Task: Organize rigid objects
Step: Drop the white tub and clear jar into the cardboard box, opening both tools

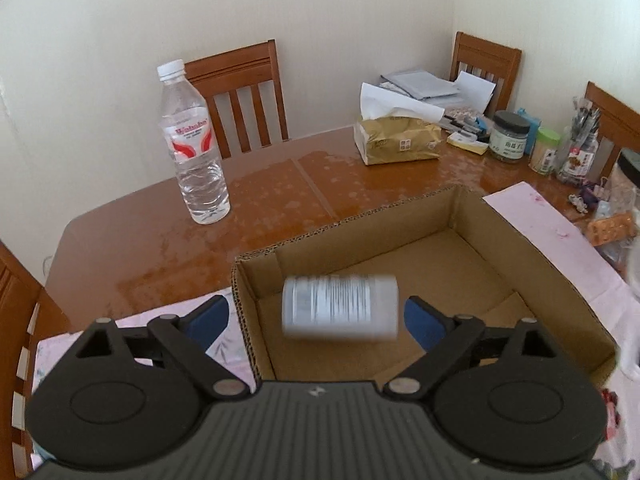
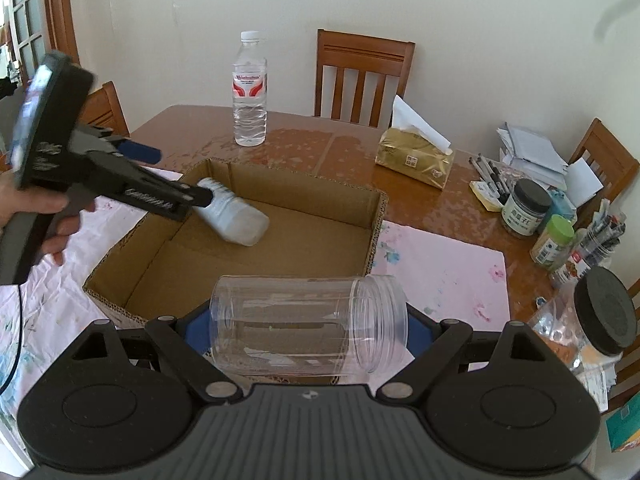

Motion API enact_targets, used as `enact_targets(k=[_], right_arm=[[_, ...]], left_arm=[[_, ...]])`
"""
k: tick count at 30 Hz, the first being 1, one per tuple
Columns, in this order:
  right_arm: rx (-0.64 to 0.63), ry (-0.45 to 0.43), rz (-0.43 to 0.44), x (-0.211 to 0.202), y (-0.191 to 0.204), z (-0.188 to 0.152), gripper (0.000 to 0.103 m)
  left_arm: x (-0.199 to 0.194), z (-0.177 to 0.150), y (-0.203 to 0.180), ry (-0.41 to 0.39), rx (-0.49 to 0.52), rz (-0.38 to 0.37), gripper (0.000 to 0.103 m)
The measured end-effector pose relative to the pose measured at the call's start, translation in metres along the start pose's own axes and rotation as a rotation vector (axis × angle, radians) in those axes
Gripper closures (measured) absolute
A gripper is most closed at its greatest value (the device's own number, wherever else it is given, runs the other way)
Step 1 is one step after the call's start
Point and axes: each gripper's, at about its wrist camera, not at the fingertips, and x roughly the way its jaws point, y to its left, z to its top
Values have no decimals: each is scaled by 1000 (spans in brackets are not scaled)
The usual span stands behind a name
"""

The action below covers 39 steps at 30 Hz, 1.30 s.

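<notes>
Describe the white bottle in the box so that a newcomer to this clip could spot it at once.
Start at the open brown cardboard box on the wooden table. Inside, near its left wall, a white plastic bottle with a printed label lies on its side, blurred, between the open left claw's pads. Unlike the clear lidless plastic jar nearby, it is opaque.

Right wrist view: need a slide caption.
Right hand-held gripper holds a clear jar sideways near the cardboard box.
</notes>
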Motion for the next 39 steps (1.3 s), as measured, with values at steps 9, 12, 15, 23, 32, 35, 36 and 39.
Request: enact_targets(k=[9, 12, 15, 23, 32, 35, 36, 39], right_arm=[[-42, 20, 14, 32, 6, 25, 10], [-45, 33, 25, 48, 8, 37, 10], [-55, 44, 20, 64, 11, 48, 10], [-40, -12, -34, 87, 12, 89, 0], [-53, 15, -49, 61, 21, 80, 0], [-25, 4, -56, 51, 23, 59, 0], [-17, -2, -64, 48, 23, 49, 0], [24, 1, -105, 33, 25, 17, 0]], left_arm=[[-56, -39, 13, -27, -49, 39, 1], [-68, -56, 17, -14, -82, 69, 1], [-78, -73, 22, -1, -130, 94, 1], [-91, -103, 21, 57, -165, 141, 1], [-110, -108, 10, 80, -160, 147, 1], [-108, -122, 6, 55, -164, 144, 1], [-107, -128, 4, 45, -168, 142, 1], [-108, -140, 1, 68, -216, 165, 1]])
